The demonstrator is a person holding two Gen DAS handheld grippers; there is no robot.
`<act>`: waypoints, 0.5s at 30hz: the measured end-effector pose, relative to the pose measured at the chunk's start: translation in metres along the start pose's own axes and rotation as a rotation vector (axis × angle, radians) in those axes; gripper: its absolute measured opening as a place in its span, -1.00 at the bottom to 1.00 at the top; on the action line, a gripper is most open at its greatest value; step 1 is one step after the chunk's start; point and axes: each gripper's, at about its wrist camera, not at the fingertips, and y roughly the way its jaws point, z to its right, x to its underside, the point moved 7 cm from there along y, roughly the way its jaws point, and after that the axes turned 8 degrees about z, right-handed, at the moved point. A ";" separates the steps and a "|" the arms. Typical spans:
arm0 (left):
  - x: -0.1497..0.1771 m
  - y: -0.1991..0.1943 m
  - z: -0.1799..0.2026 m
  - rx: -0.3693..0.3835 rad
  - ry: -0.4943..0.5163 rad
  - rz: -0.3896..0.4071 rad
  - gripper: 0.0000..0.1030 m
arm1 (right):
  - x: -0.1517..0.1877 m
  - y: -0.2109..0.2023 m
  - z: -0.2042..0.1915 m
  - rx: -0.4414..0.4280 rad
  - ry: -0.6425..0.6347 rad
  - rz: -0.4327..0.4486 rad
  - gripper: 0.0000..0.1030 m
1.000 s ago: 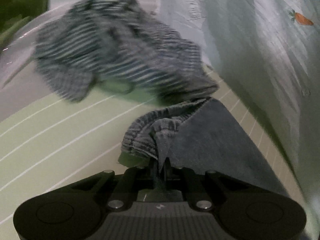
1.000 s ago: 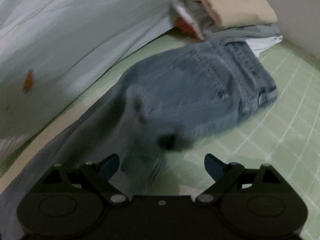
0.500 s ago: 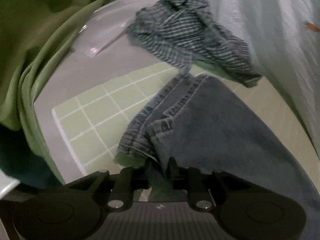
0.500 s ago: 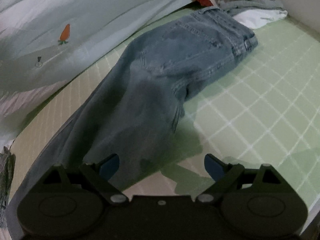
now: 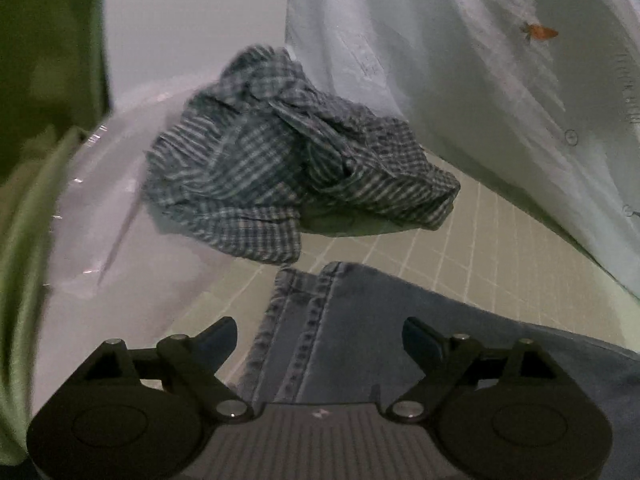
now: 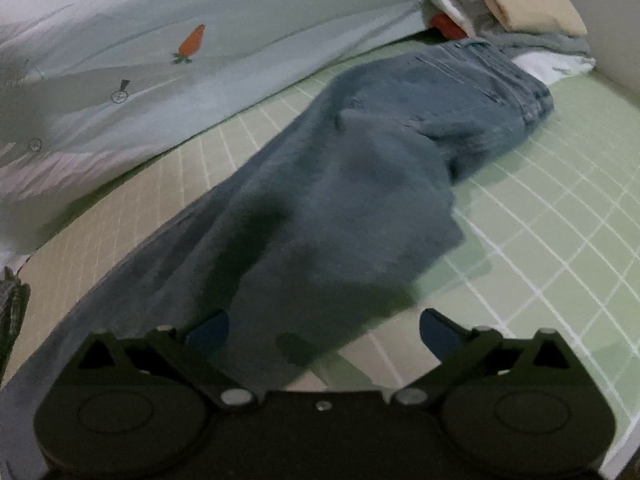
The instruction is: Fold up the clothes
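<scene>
Above the green checked bed (image 6: pixel 560 216), both tools tilt downward; the left tool (image 5: pixel 318 338) has just sprung open over the jeans' (image 6: pixel 340 200) hem, gripping nothing; the right tool (image 6: pixel 324 330) gapes wider over their leg.

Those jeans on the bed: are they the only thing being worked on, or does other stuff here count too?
In the job:
jeans
left gripper, open
right gripper, open
checked shirt, unfolded
folded pile

Just lying about:
carrot-print bedding
green cloth
</scene>
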 end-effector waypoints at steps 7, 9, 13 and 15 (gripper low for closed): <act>0.005 0.051 0.011 0.044 0.029 -0.095 0.40 | -0.009 0.018 -0.032 0.029 -0.074 -0.001 1.00; 0.007 0.060 0.012 0.036 0.047 -0.106 0.41 | -0.006 0.022 -0.041 0.031 -0.115 -0.024 1.00; 0.010 0.070 0.011 0.010 0.045 -0.120 0.41 | 0.005 0.021 -0.052 0.031 -0.201 -0.050 1.00; 0.008 0.071 0.012 -0.008 0.040 -0.109 0.17 | 0.010 0.020 -0.053 0.032 -0.216 -0.062 1.00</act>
